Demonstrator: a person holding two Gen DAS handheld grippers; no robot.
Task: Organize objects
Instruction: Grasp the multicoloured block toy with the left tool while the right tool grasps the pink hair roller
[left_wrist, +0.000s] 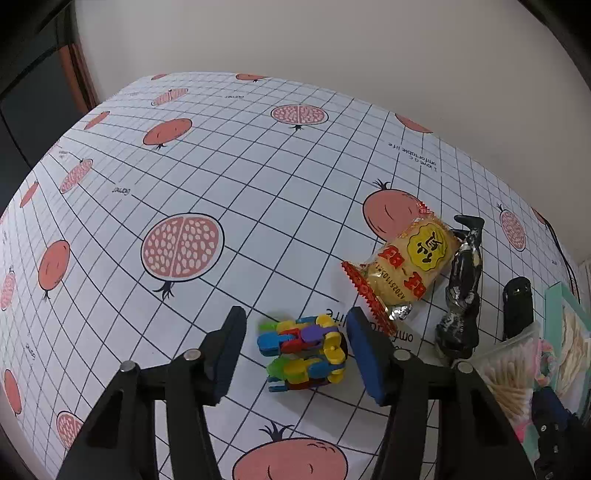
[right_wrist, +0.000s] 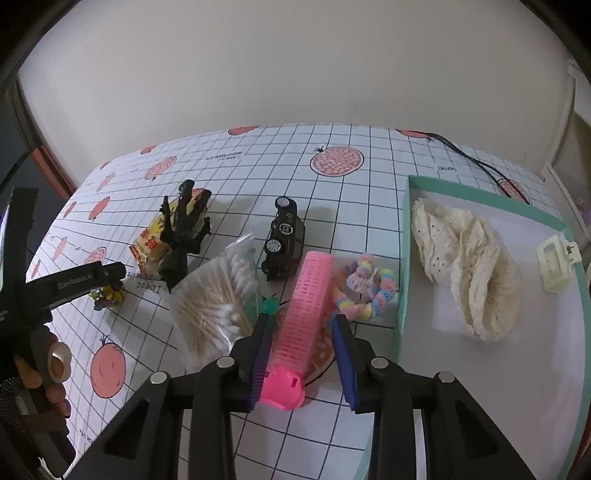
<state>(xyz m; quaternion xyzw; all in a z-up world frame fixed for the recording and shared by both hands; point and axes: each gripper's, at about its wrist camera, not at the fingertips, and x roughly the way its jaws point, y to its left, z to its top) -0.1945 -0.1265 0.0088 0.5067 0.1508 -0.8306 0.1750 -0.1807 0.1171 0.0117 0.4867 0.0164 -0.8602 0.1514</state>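
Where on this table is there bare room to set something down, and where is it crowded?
Bare cloth lies left of and beyond the colorful block toy. The teal box has bare floor before the cream fabric. It is crowded between the snack packet and the box: swabs, toy car, pink roller.

Pink roller (right_wrist: 301, 317), pomegranate-print grid tablecloth (left_wrist: 258, 184)

Table (right_wrist: 207, 435) covered in a white grid cloth printed with pomegranates. Lying directly on it: multicoloured link toy (left_wrist: 304, 352), yellow snack packet (left_wrist: 406, 264), black figurine (right_wrist: 181, 236), bag of cotton swabs (right_wrist: 221, 299), black toy car (right_wrist: 284, 236), pink roller (right_wrist: 299, 325), pastel scrunchie (right_wrist: 369, 291), teal-walled tray (right_wrist: 404, 258).
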